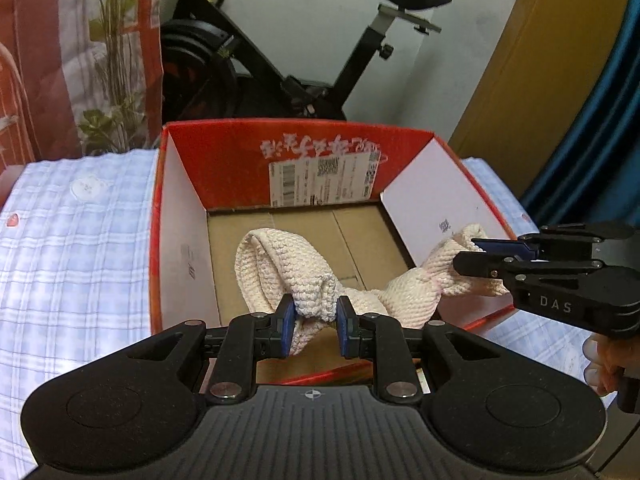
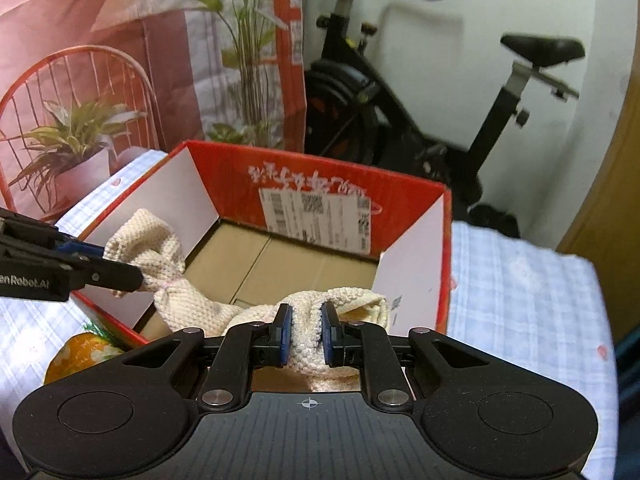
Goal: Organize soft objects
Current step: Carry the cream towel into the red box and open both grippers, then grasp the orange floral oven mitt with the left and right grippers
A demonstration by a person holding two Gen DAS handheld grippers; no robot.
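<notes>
Nearest the lenses: two black handheld grippers with blue pads, each pinching one end of a cream knitted cloth.
Left gripper [image 1: 315, 319]: its pads are clamped on a bunched fold of the cloth, which bulges up between them; seen from the right wrist view, it [image 2: 120, 268] enters from the left edge and grips the cloth's far corner.
Right gripper [image 2: 306, 329]: squeezed tight on the other bunched end of the cloth; in the left wrist view it [image 1: 472, 254] reaches in from the right with a corner caught in its tips.
Hand: fingers [image 1: 602, 364] of the person show below the right gripper's body.
Cream knitted cloth [image 1: 280, 264]: stretched between the two grippers, twisted at its middle, hanging over the near part of the box's opening, with a loop sagging toward the floor of the box.
Red cardboard box [image 1: 224, 160]: open, white flaps inside, brown cardboard floor, a shipping label and white lettering on its far wall; it sits on the bedding.
Orange item [image 2: 86, 350]: soft-looking, with white flower shapes, just outside the box's near left corner.
Checked blue-and-white bedding [image 1: 80, 240]: spread under and around the box.
Background: a black exercise bike [image 1: 320, 60] against the white wall, a red printed backdrop [image 2: 120, 20] showing plants and a wire chair, and a wooden door [image 1: 540, 60] at right.
</notes>
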